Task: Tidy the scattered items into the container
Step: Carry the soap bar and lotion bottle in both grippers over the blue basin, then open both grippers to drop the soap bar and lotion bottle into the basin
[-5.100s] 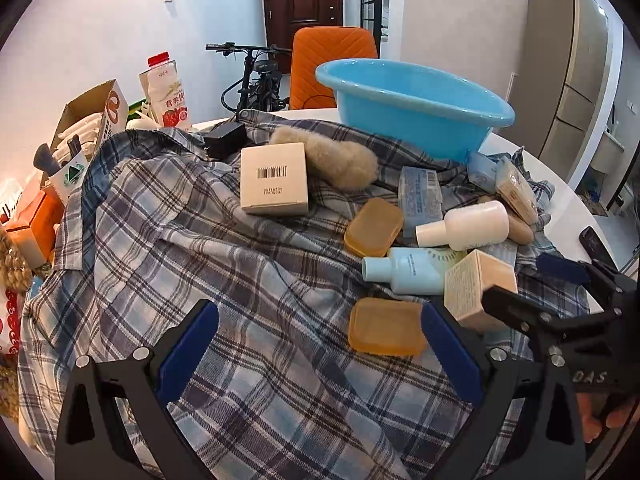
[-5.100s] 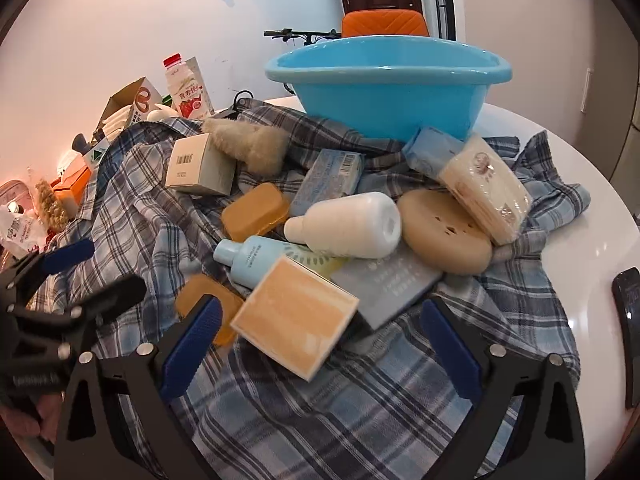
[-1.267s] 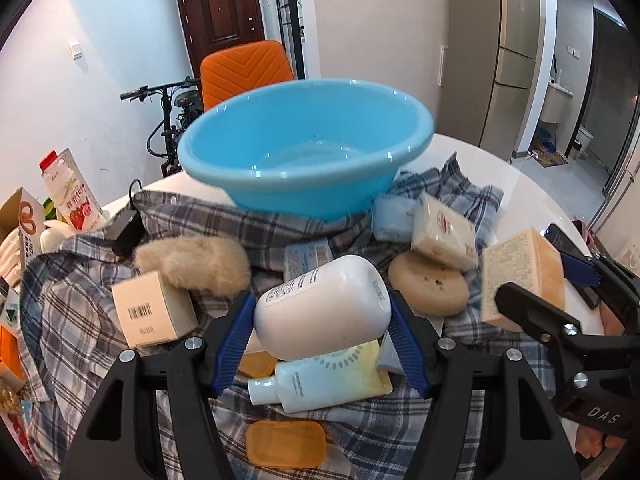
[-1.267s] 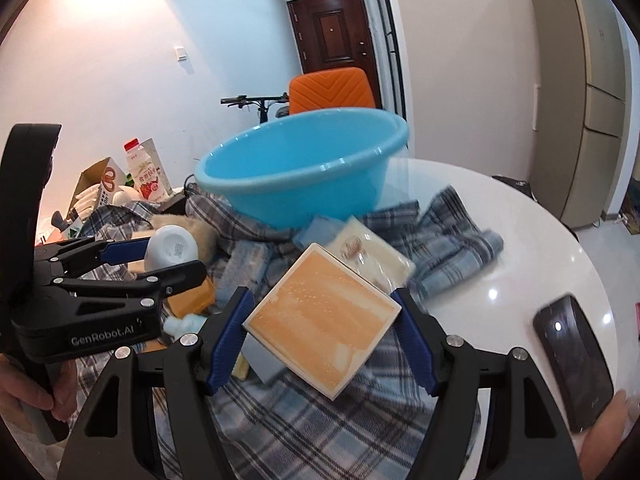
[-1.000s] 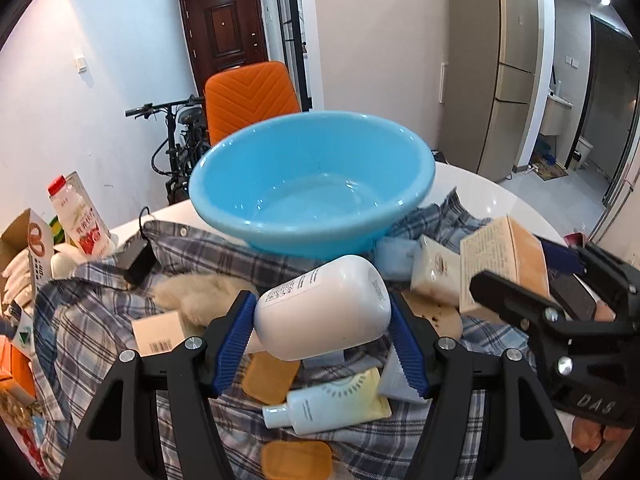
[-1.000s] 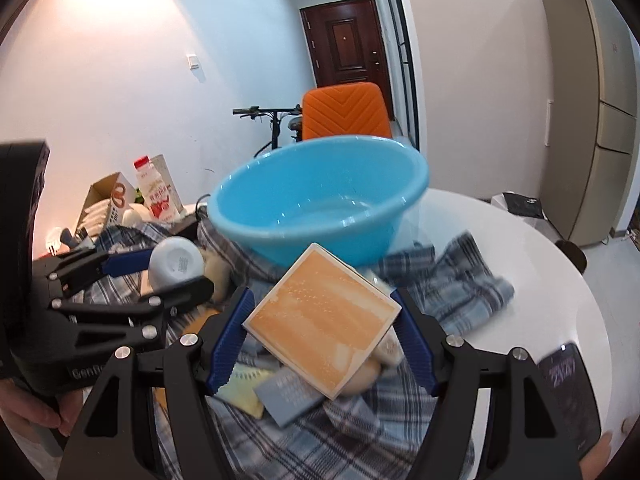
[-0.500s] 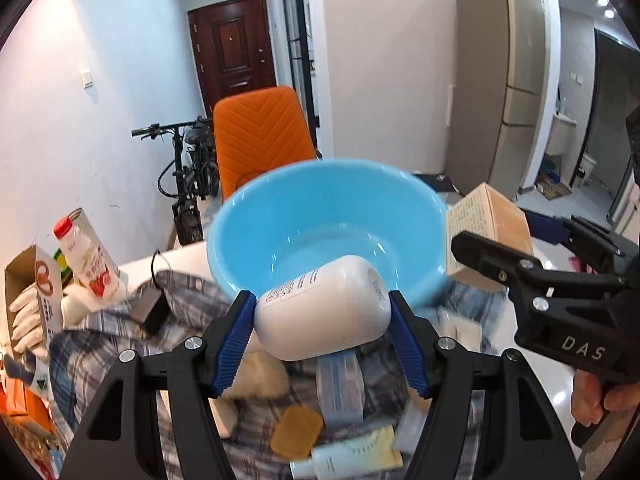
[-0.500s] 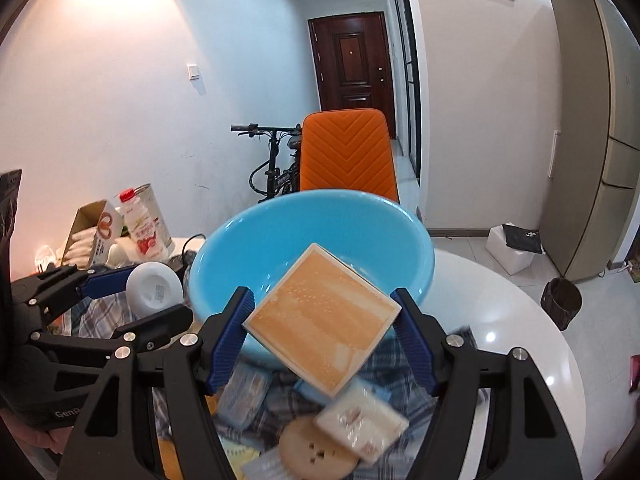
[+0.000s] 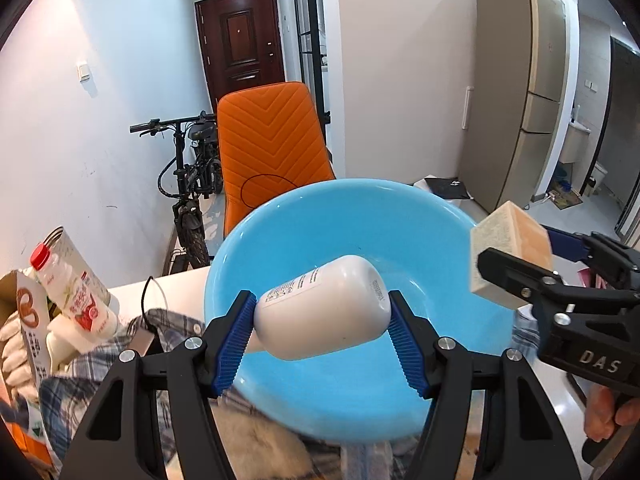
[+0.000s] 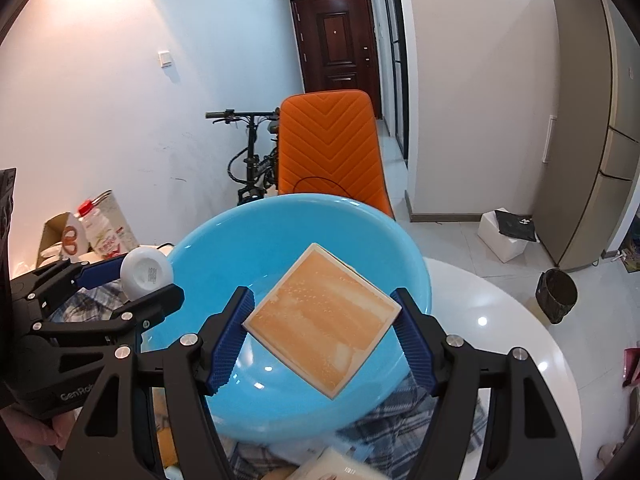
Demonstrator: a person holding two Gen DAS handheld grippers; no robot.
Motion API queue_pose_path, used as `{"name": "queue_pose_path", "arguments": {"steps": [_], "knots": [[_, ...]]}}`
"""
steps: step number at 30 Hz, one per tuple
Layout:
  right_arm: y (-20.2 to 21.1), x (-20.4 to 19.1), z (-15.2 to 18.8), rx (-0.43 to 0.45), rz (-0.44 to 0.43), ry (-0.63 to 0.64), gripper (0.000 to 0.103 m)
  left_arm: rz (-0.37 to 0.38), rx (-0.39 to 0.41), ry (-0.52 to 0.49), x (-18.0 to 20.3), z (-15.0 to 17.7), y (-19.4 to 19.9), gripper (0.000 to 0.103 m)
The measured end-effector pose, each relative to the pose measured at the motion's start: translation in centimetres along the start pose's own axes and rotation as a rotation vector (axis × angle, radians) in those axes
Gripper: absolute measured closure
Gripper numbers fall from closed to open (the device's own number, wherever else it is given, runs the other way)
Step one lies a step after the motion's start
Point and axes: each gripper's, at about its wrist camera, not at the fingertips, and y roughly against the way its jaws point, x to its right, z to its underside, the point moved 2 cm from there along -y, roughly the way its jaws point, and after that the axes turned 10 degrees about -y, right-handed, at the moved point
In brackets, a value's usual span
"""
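Note:
My left gripper [image 9: 322,338] is shut on a white lotion bottle [image 9: 320,314] and holds it lying sideways above the near rim of the blue basin [image 9: 432,216]. My right gripper [image 10: 322,340] is shut on an orange-faced box [image 10: 322,326] and holds it over the blue basin [image 10: 224,248], which holds nothing. The right gripper with the box [image 9: 510,252] shows at the right of the left wrist view. The left gripper with the bottle [image 10: 146,272] shows at the left of the right wrist view.
The basin stands on a plaid shirt [image 9: 160,328] on a round white table [image 10: 500,320]. A milk carton [image 9: 72,288] and a cardboard box [image 9: 20,312] stand at the left. An orange chair [image 9: 272,140] and a bicycle [image 9: 188,184] are behind the table.
Both grippers have risen and moved forward with their items, from beside the basin to above it. The scattered items on the shirt have dropped out of view below.

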Motion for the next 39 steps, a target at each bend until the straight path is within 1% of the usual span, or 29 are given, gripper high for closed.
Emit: {"name": "queue_pose_path", "arguments": {"steps": [3,7,12,15,16,19,22,24,26,28,31,35,39], "knots": [[-1.1,0.3,-0.8,-0.011,0.017,0.005,0.034,0.006,-0.012,-0.002,-0.3,-0.7,-1.4,0.035],[-3.0,0.7,-1.7,-0.055,0.014,-0.005,0.034,0.026,-0.049,0.013,-1.0,-1.6,-3.5,0.035],[-5.6,1.0,-2.4,-0.118,0.021,-0.006,0.034,0.074,-0.134,0.084,-2.0,-1.7,-6.3,0.035],[-7.6,1.5,-2.4,-0.169,0.031,-0.020,0.034,0.056,-0.187,0.086,-2.3,-1.8,-7.9,0.035],[-8.3,1.7,-2.4,-0.188,0.037,-0.028,0.034,0.061,-0.208,0.099,-2.6,-1.9,-8.5,0.035],[-10.1,2.8,-2.6,-0.248,0.042,-0.078,0.034,0.104,-0.275,0.140,-3.2,-2.1,-10.3,0.035],[-11.3,4.0,-2.5,-0.315,0.021,-0.134,0.034,0.117,-0.344,0.137,-3.0,-1.5,-11.7,0.035],[-11.6,4.5,-2.5,-0.337,0.015,-0.133,0.034,0.113,-0.369,0.129,-2.8,-1.4,-12.5,0.035],[-11.8,4.6,-2.6,-0.354,0.018,-0.127,0.034,0.104,-0.375,0.128,-2.6,-1.6,-13.2,0.035],[-12.1,4.6,-2.9,-0.376,0.024,-0.135,0.034,0.081,-0.403,0.124,-2.5,-1.3,-14.2,0.035],[-12.6,4.8,-3.5,-0.396,0.017,-0.162,0.034,0.053,-0.425,0.098,-2.0,-0.8,-14.9,0.035],[-13.0,4.2,-4.2,-0.384,0.043,-0.141,0.034,0.070,-0.422,0.111,-1.4,-0.7,-15.0,0.035],[-13.2,3.9,-4.1,-0.390,0.041,-0.149,0.034,0.021,-0.422,0.073,-1.2,-0.7,-14.9,0.035]]}}
